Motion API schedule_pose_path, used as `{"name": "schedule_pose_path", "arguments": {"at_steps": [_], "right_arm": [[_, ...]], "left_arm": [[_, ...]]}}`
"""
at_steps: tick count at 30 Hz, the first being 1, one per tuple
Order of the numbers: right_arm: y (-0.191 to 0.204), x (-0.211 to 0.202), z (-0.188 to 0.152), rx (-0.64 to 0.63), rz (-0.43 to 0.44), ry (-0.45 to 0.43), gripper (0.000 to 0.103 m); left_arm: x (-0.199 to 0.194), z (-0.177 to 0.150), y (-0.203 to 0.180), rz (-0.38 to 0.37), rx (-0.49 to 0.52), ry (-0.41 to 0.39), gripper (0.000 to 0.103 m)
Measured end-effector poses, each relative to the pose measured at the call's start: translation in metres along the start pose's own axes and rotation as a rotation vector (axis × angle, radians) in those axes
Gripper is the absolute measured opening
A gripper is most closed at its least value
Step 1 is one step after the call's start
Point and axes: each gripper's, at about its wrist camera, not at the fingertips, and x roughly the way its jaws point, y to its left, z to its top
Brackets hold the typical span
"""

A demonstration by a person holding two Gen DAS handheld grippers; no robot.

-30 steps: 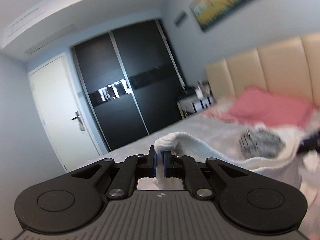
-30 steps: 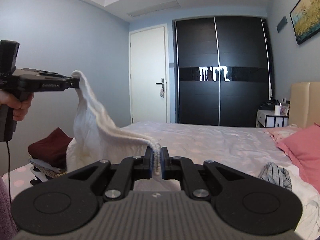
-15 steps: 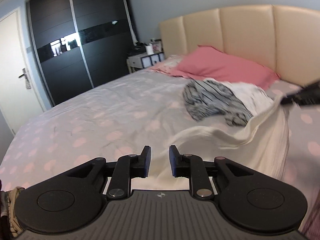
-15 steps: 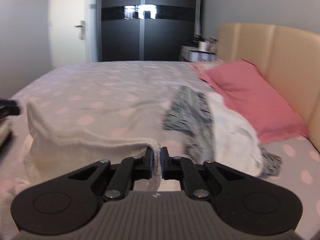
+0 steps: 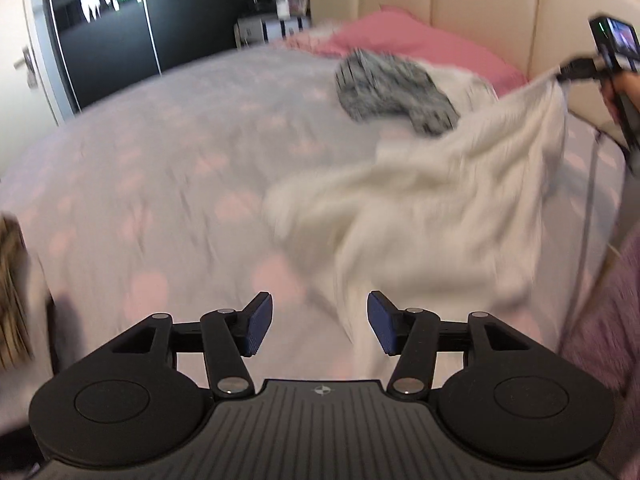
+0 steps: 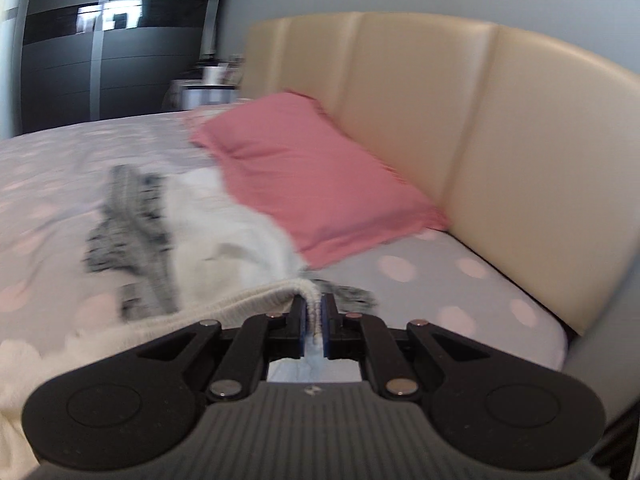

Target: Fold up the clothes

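Note:
A white knit garment [image 5: 432, 208] lies spread on the bed, one corner lifted at the right. My left gripper [image 5: 319, 322] is open and empty, just above the bedspread beside the garment's near edge. My right gripper [image 6: 314, 322] is shut on the garment's ribbed edge [image 6: 256, 300]; it also shows in the left wrist view [image 5: 576, 70], holding that corner up. The frames are blurred by motion.
A grey striped garment [image 5: 392, 88] and another white piece [image 6: 224, 232] lie near the pink pillow [image 6: 312, 176] by the beige headboard [image 6: 460, 120]. The dotted bedspread [image 5: 160, 184] stretches left. A dark wardrobe [image 5: 120, 32] stands behind. A purple fabric [image 5: 608, 320] is at the right edge.
My left gripper let go of the white garment and opened wide. The garment came down from the air onto the bed. My right gripper kept its hold and swung toward the headboard.

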Motion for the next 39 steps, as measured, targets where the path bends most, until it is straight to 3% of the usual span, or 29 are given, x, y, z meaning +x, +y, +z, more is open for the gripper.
{"name": "schedule_pose_path", "arguments": {"at_steps": [4, 9, 11, 12, 14, 16, 22, 27, 31, 32, 34, 36, 39], "right_arm": [[-0.03, 0.018, -0.003, 0.08, -0.103, 0.036, 0.009], [-0.042, 0.036, -0.009, 0.052, -0.175, 0.045, 0.009], [-0.045, 0.043, -0.015, 0.062, -0.165, 0.068, 0.009], [-0.046, 0.045, -0.018, 0.064, -0.162, 0.076, 0.009], [-0.045, 0.046, -0.022, 0.057, -0.161, 0.082, 0.009], [-0.045, 0.047, -0.025, 0.047, -0.161, 0.082, 0.009], [-0.041, 0.05, -0.029, 0.006, -0.168, 0.08, 0.009], [-0.046, 0.054, -0.032, 0.003, -0.191, 0.089, 0.009], [-0.053, 0.053, -0.035, 0.026, -0.212, 0.103, 0.009], [-0.054, 0.053, -0.036, 0.03, -0.212, 0.108, 0.009], [-0.053, 0.053, -0.038, 0.032, -0.206, 0.115, 0.009], [-0.049, 0.052, -0.039, 0.016, -0.202, 0.112, 0.009], [-0.045, 0.049, -0.04, -0.011, -0.198, 0.103, 0.009]], "left_arm": [[0.007, -0.035, -0.011, -0.053, -0.052, 0.093, 0.052], [0.027, -0.069, -0.016, -0.061, -0.136, 0.245, 0.051], [0.037, -0.081, -0.015, -0.053, -0.171, 0.309, 0.045], [0.041, -0.086, -0.014, -0.05, -0.191, 0.334, 0.032], [0.042, -0.092, -0.011, -0.036, -0.2, 0.325, 0.025], [0.037, -0.092, -0.007, -0.037, -0.223, 0.306, 0.006], [0.02, -0.087, 0.01, 0.037, -0.269, 0.242, 0.003], [0.002, -0.059, 0.038, 0.17, -0.264, 0.148, 0.002], [-0.01, -0.028, 0.064, 0.283, -0.245, 0.042, 0.003], [-0.005, -0.023, 0.069, 0.297, -0.239, 0.046, 0.004], [0.007, -0.017, 0.078, 0.322, -0.249, 0.065, 0.021], [0.017, -0.021, 0.081, 0.343, -0.258, 0.068, 0.03], [0.019, -0.033, 0.08, 0.379, -0.218, 0.074, 0.031]]}}
